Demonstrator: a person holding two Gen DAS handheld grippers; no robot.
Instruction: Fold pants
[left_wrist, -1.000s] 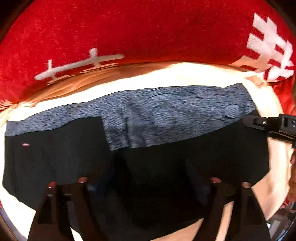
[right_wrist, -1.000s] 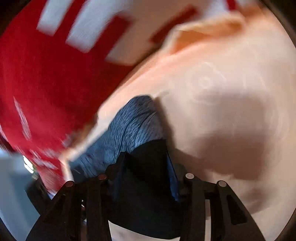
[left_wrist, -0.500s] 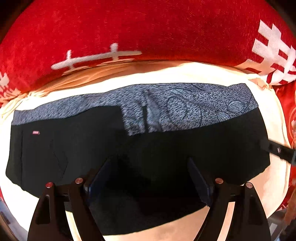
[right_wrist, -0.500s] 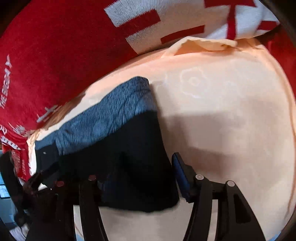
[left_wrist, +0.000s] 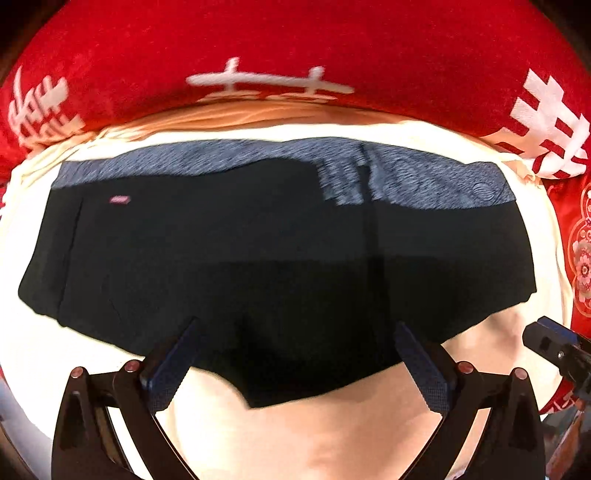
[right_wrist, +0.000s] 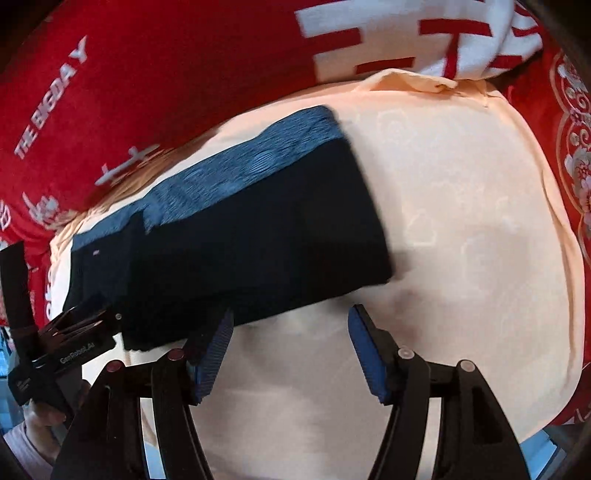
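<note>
Lying flat as a long folded band on the cream sheet (left_wrist: 332, 435), the pants (left_wrist: 277, 258) look soft, light, floppy, best pinched at end corners; left gripper (left_wrist: 295, 369) and right gripper (right_wrist: 291, 347) just opened, holding nothing.

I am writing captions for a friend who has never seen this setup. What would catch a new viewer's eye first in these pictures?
First the dark pants, folded into a long band with a blue-grey strip along the far edge, lying on a cream sheet. Behind it, the bright red blanket with white characters fills the top of both views. In front, the left gripper and right gripper both stand open, holding nothing; their jaws have just been opening.
</note>
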